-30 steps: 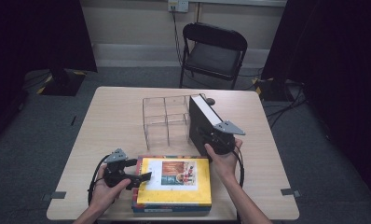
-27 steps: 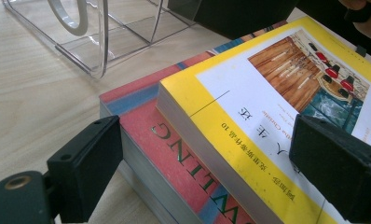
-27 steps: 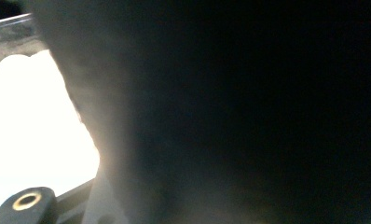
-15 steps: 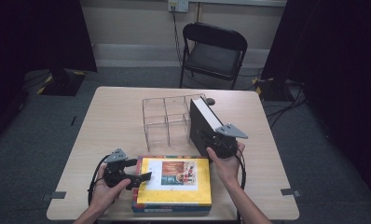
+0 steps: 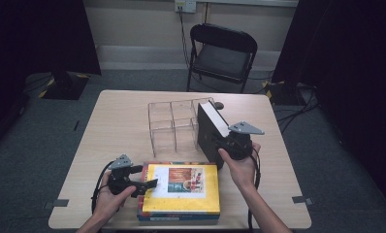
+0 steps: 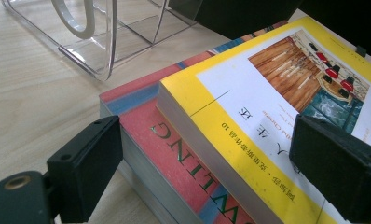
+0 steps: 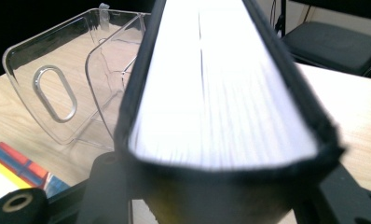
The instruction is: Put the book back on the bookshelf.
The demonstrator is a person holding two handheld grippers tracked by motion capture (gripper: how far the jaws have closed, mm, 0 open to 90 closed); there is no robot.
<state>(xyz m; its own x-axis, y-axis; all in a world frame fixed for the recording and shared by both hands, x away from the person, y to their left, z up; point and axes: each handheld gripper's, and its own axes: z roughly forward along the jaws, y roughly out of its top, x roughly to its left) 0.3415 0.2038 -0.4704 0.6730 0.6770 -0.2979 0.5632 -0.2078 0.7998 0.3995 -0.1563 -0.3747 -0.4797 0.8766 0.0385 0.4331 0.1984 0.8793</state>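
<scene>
On the pale wooden surface (image 5: 118,126), the right gripper (image 5: 221,144) is clamped on a thick black-covered book (image 5: 211,127) with white page edges, holding it upright on its edge with the page block turned upward; in the right gripper view the book's near end sits squarely between the two black jaws, which press against its covers. The book stands just beside the right end of a clear plastic divided organiser (image 5: 174,124) with oval handle cut-outs, its far end level with the organiser's rightmost compartment (whether it is already inside that compartment or only against its wall I cannot tell). The left gripper (image 5: 147,178) rests near the front left of the surface with its jaws parted, spanning the corner of a yellow-covered paperback book (image 5: 184,188) with a white panel and a painted picture on its cover; in the left gripper view one jaw sits beside the stack and the other above the yellow cover, and neither pad presses on anything. That yellow book lies flat on top of a red and blue book (image 6: 174,154) with green lettering, the two forming a stack at the front edge of the surface. Behind the surface stands a black folding chair (image 5: 222,53) against the wall.
</scene>
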